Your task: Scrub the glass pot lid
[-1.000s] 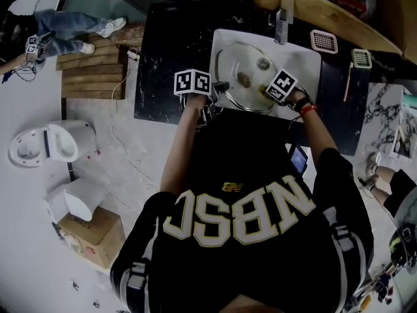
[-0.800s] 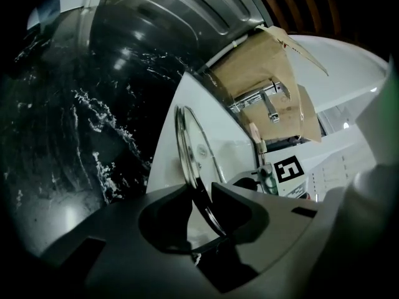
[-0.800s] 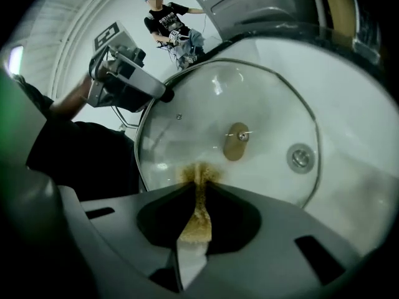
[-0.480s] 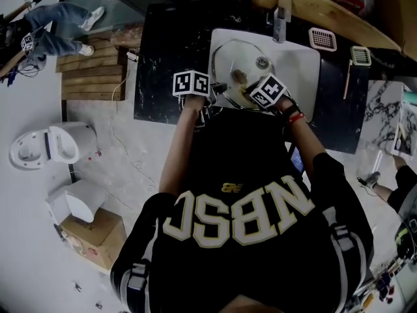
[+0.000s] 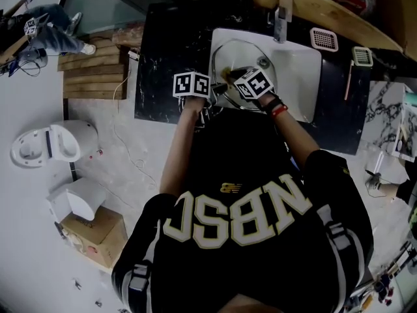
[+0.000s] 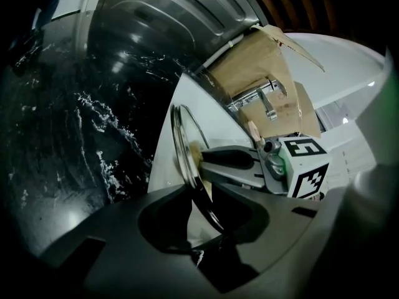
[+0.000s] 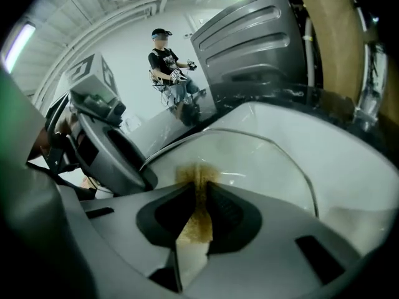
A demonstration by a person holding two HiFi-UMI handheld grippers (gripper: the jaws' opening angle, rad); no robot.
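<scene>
Sink (image 5: 301, 67) white. Surface (image 5: 171, 70) blk w/ white marbled veins. Lid (image 7: 262, 161) clear glass, silver rim. Scrub pad (image 7: 198, 195) yellow-brown, paler underside. R gripper fingers (image 7: 234, 213) dark grey. Marker cubes (image 5: 191, 83) white w/ blk square patterns. Shirt (image 5: 241, 175) blk, cream lettering. Wristband (image 5: 280, 111) red. Floor (image 5: 39, 83) pale grey.

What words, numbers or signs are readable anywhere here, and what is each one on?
"NBSC": big pale letters on the person's black shirt, upside down in the head view.
Small yellow logo on that shirt: too small to read.
Left marker cube and right marker cube: black-and-white square patterns, no letters.
Print on the cardboard box: too small to read.
</scene>
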